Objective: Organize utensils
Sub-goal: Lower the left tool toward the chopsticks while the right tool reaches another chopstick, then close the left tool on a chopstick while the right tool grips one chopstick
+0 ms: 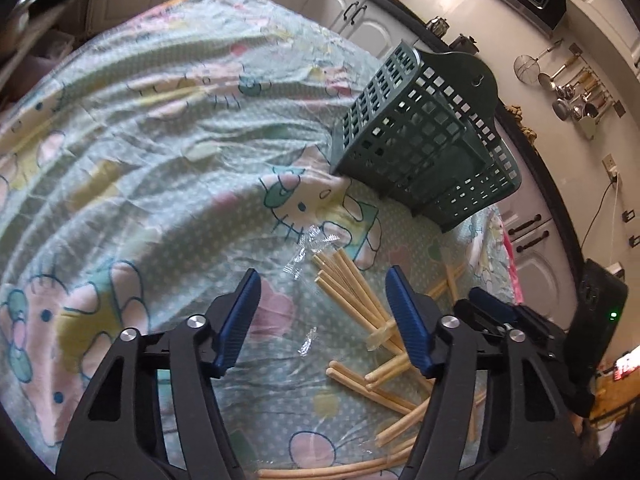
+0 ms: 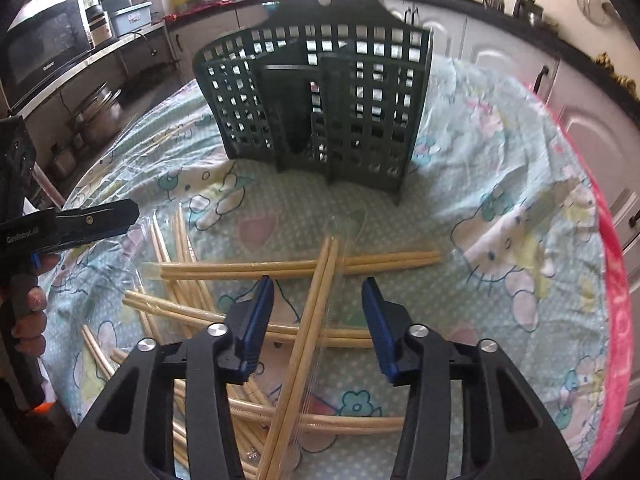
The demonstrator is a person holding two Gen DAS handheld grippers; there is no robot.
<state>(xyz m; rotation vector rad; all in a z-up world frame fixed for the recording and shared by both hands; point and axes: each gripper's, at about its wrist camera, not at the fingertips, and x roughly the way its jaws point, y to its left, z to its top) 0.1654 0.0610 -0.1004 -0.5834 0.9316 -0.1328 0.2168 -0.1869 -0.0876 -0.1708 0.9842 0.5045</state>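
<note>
In the left wrist view, the left gripper angles down over a cartoon-print tablecloth, its blue-padded jaws parted and gripping nothing; between the fingertips lie bare cloth and a clear plastic wrapper. A fan of bamboo chopsticks lies right of centre, running under the right-hand finger, with more scattered along the lower edge. At upper right a dark green slotted utensil holder stands on the cloth, empty as far as its slots show. At the right edge the right gripper is seen side-on above further chopsticks.

In the right wrist view, a person's hand at the far left wraps the handle of the left gripper, whose dark finger reaches toward centre frame above the pile. The chopsticks lie crisscrossed across the lower left and centre. The right gripper tilts steeply down at lower centre, jaws part-open and straddling a pair of chopsticks that runs up between the pads, neither pad touching it. The utensil holder stands at top centre, well apart from the pile.
</note>
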